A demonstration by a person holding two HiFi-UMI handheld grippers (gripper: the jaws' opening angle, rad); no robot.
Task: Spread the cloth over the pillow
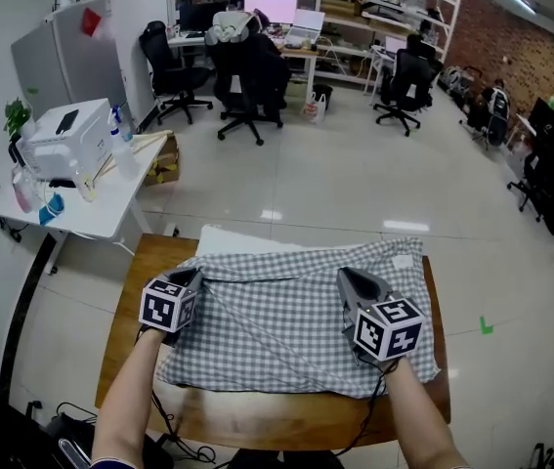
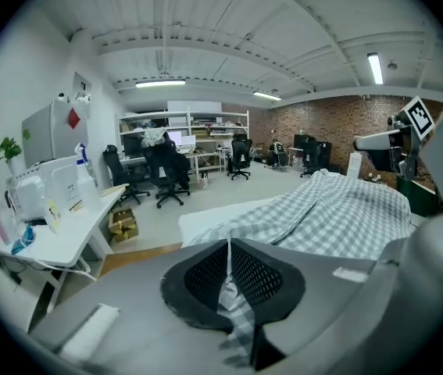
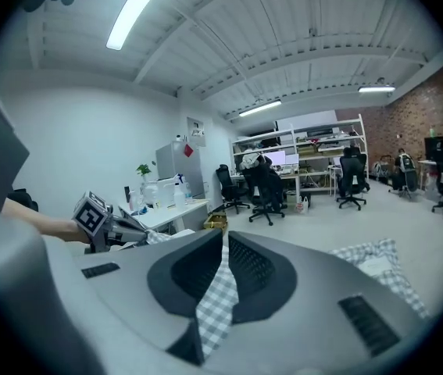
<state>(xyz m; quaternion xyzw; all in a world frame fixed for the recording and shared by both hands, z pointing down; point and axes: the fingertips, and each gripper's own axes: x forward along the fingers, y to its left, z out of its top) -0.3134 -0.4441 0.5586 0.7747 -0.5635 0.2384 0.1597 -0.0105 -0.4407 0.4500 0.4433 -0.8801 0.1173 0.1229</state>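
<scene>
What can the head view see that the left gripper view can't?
Only the head view: the person's forearms and a green mark on the floor.
Only the left gripper view: the ceiling lights, and the left gripper with its jaws shut on a fold of the checked cloth.
Both: the checked cloth lying over the white pillow, the white desk and the right gripper.
</scene>
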